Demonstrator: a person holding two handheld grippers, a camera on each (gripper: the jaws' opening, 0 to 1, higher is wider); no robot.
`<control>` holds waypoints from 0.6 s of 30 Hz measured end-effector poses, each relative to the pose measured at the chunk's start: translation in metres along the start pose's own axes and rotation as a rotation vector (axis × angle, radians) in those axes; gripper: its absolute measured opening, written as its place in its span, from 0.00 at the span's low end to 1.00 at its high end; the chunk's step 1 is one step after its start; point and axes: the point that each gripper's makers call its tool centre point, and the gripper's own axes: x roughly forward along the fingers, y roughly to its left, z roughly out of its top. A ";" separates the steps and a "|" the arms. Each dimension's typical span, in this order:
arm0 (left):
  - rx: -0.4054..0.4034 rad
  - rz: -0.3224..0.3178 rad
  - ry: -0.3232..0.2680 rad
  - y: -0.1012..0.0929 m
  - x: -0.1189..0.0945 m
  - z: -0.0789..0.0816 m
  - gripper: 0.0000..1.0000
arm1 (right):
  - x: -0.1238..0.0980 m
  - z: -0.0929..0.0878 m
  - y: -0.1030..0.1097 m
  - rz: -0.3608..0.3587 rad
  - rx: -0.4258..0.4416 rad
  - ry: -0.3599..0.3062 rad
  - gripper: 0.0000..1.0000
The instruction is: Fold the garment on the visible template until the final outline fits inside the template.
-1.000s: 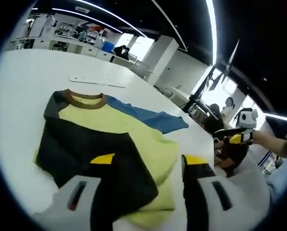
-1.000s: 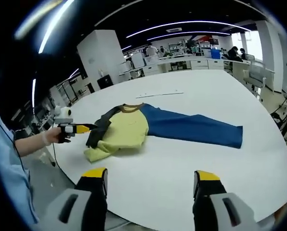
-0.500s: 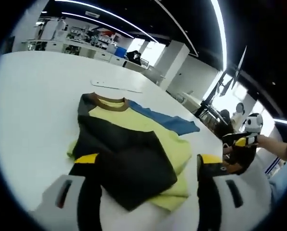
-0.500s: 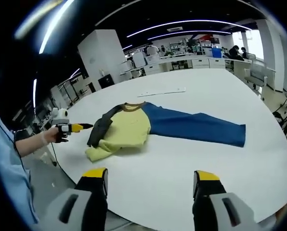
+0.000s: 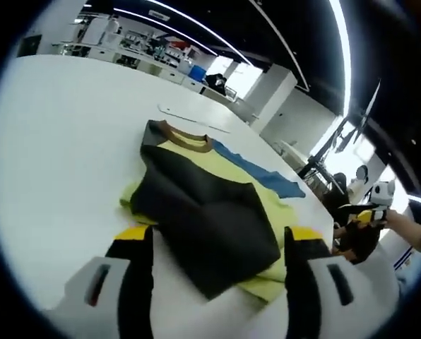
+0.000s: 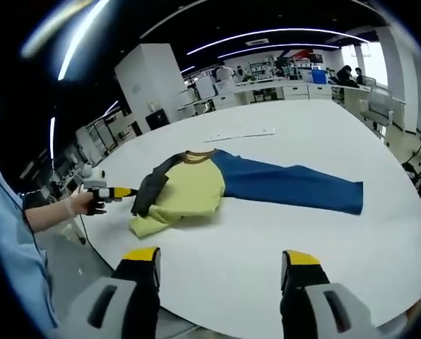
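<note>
1. The left gripper [image 5: 214,244] is let go, its two yellow-tipped jaws wide apart with nothing between them; it hangs just over the near edge of the shirt [image 5: 203,205]; a second ago the jaws sat farther back from the cloth, so the camera has come in closer.

2. The right gripper [image 6: 221,265] is also loose and holds nothing, jaws spread over bare white table [image 6: 267,233]; it is well apart from the shirt; its spot looks almost the same as a second ago.

3. In the left gripper view the black sleeve [image 5: 210,215] lies folded flat across the yellow body; it covers more of the yellow than it did a second ago; the brown collar [image 5: 186,134] is at the far end; the right gripper shows small at the right side, held by a hand [image 5: 401,226].

4. In the right gripper view the blue sleeve [image 6: 288,185] lies stretched out long and flat to the right; the left gripper view shows just a short bit of it; the left gripper shows at the left, touching or nearly touching the black edge; I cannot tell which.

5. The shirt lies on the table with its collar pointing away from the person; its long way runs from the folded black side out to the blue cuff.

6. A thin pale strip [image 6: 240,134] lies on the table past the collar.
</note>
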 end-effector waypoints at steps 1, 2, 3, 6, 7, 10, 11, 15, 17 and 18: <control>-0.007 -0.002 0.000 0.000 0.001 -0.001 0.72 | 0.000 0.000 0.000 0.000 0.000 0.001 0.69; -0.024 -0.004 -0.002 0.001 0.001 -0.001 0.71 | 0.000 -0.001 0.001 0.000 0.000 0.003 0.69; -0.030 -0.002 -0.007 0.003 0.002 -0.002 0.71 | 0.000 -0.002 0.001 0.000 0.000 0.004 0.69; -0.077 0.006 -0.023 0.008 0.003 -0.002 0.63 | 0.000 -0.005 0.002 0.002 0.006 0.015 0.65; -0.121 0.009 -0.037 0.010 0.003 -0.002 0.60 | 0.000 -0.005 0.003 0.003 0.006 0.015 0.64; -0.127 0.019 -0.044 0.016 0.001 -0.003 0.52 | 0.000 -0.005 0.006 0.009 0.003 0.016 0.63; -0.137 0.026 -0.051 0.018 -0.001 -0.002 0.50 | 0.001 -0.005 0.006 0.009 -0.003 0.019 0.62; -0.190 0.020 -0.071 0.020 -0.004 0.000 0.32 | 0.002 -0.007 0.006 0.007 -0.009 0.025 0.62; -0.197 0.031 -0.079 0.022 -0.006 0.002 0.29 | 0.002 -0.006 0.007 0.008 -0.005 0.021 0.62; -0.203 0.035 -0.082 0.023 -0.007 0.002 0.25 | 0.002 -0.006 0.007 0.008 -0.004 0.020 0.62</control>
